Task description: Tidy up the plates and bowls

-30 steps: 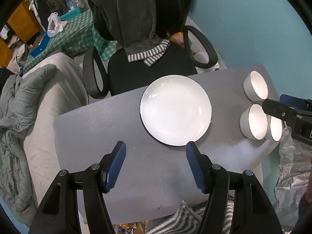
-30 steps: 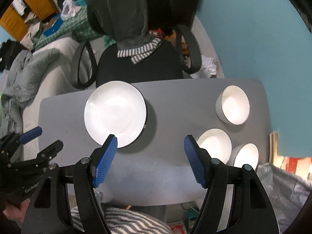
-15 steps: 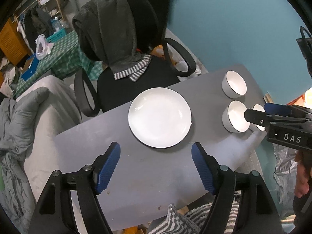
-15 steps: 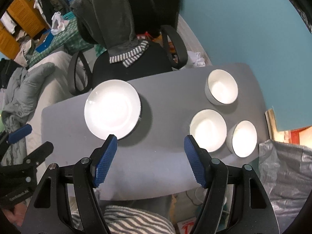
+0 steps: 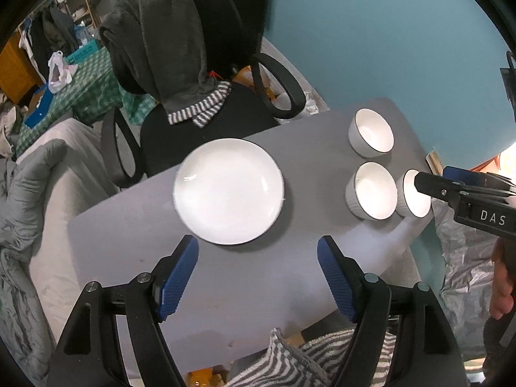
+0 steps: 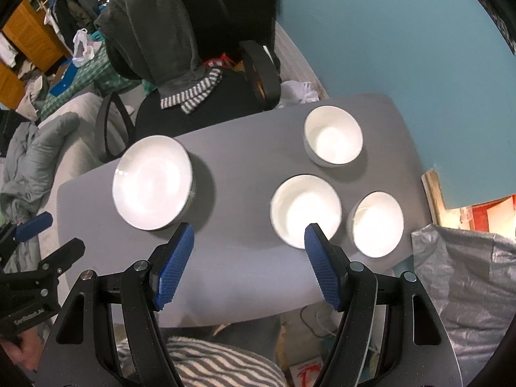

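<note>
Both grippers are hanging above the grey table (image 5: 258, 290), pointing steeply down at it with nothing between their blue pads. The left gripper (image 5: 258, 258) is sitting wide open over the table's near edge, while the right gripper (image 6: 248, 245) is holding its jaws apart too, over the near right part of the table. Off the table's right edge, the right gripper's black body is poking into the left camera's view, with part of the person's hand (image 5: 501, 287) showing just below it.
</note>
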### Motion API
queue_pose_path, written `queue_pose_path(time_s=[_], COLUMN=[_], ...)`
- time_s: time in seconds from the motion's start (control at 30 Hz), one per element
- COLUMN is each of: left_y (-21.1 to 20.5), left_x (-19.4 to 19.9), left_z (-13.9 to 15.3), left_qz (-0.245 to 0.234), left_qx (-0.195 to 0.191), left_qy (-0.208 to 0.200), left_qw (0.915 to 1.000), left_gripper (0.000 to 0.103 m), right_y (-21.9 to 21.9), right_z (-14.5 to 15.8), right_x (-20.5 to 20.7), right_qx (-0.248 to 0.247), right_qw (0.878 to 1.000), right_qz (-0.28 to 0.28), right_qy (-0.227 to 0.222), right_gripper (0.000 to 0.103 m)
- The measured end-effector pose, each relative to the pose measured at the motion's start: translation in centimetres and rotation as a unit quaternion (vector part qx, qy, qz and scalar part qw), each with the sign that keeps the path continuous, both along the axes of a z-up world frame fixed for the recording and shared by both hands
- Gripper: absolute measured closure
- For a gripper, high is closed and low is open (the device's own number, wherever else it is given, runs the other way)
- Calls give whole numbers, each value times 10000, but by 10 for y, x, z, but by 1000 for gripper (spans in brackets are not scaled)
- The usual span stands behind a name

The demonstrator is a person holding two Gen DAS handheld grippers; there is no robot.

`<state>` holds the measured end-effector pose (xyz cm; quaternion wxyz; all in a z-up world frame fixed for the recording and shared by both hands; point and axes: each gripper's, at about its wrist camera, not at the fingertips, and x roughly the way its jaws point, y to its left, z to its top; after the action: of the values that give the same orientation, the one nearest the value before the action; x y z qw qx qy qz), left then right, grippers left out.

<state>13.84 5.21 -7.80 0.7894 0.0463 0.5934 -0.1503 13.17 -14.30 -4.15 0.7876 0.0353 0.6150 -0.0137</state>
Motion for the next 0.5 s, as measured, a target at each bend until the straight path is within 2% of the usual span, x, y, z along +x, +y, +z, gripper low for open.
queue_pose_path(time_s=[0.23, 0.5], left_y=[-51, -112], left_x=[10, 26], left_z=[-10, -38], left_qz=[85, 145], left_qx=[-2, 36], left_qy=[191, 477], left_qw=[9998, 9988], left_gripper=[25, 25], right_y=[-50, -105], right_z=[-9, -35], right_x=[5, 18], right_qx=[40, 100], right_qw=[9999, 9993], right_qz=[57, 249], right_qy=[75, 256], right_gripper=[33, 33])
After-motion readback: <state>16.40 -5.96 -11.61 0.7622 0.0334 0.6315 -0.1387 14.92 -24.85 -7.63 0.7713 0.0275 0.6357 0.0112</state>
